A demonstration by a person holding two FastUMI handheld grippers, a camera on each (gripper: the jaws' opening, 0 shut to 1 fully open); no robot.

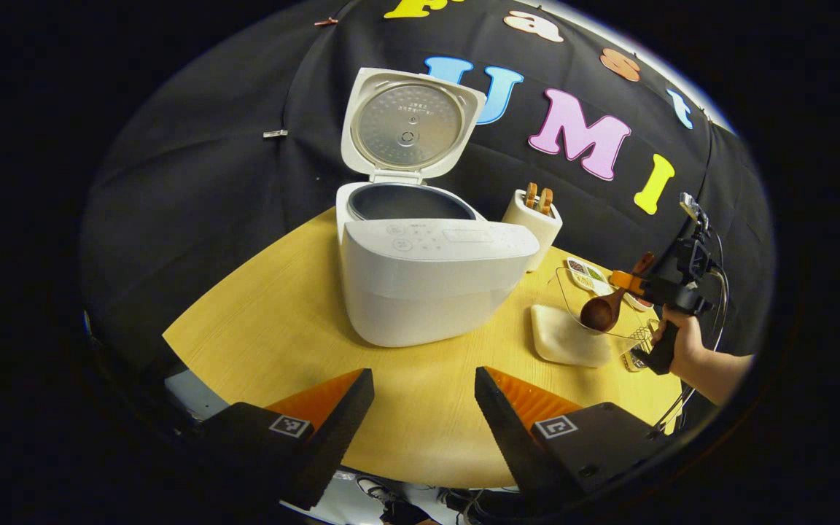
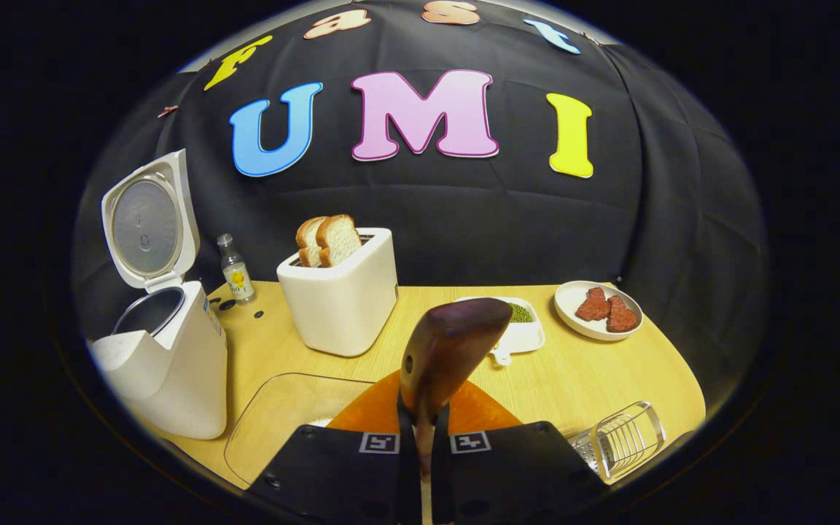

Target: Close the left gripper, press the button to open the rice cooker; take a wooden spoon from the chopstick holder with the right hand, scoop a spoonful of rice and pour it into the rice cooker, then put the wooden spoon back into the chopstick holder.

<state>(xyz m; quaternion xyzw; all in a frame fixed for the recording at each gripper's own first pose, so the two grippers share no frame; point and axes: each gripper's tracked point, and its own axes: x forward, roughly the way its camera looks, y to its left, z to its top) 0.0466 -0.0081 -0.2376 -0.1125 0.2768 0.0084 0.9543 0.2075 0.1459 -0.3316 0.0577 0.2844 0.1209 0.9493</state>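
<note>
The white rice cooker (image 1: 427, 284) stands on the wooden table with its lid (image 1: 405, 124) raised and the dark inner pot showing. In front of it my left gripper (image 1: 424, 379) is open and holds nothing. Far right in the left gripper view, a hand holds my right gripper (image 1: 671, 288), and the wooden spoon (image 1: 602, 310) dips bowl-down into a clear container (image 1: 566, 281) with pale rice at its bottom. In the right gripper view my right gripper (image 2: 424, 426) is shut on the wooden spoon (image 2: 453, 343). The clear chopstick holder (image 2: 620, 437) stands to its right, the rice cooker (image 2: 172, 372) far left.
A white toaster (image 2: 340, 292) with two bread slices stands behind the clear container (image 2: 289, 415). A small bottle (image 2: 234, 270) is beside the cooker. A divided dish (image 2: 518, 332) with green beans and a plate (image 2: 599, 313) of red pieces sit at the back right.
</note>
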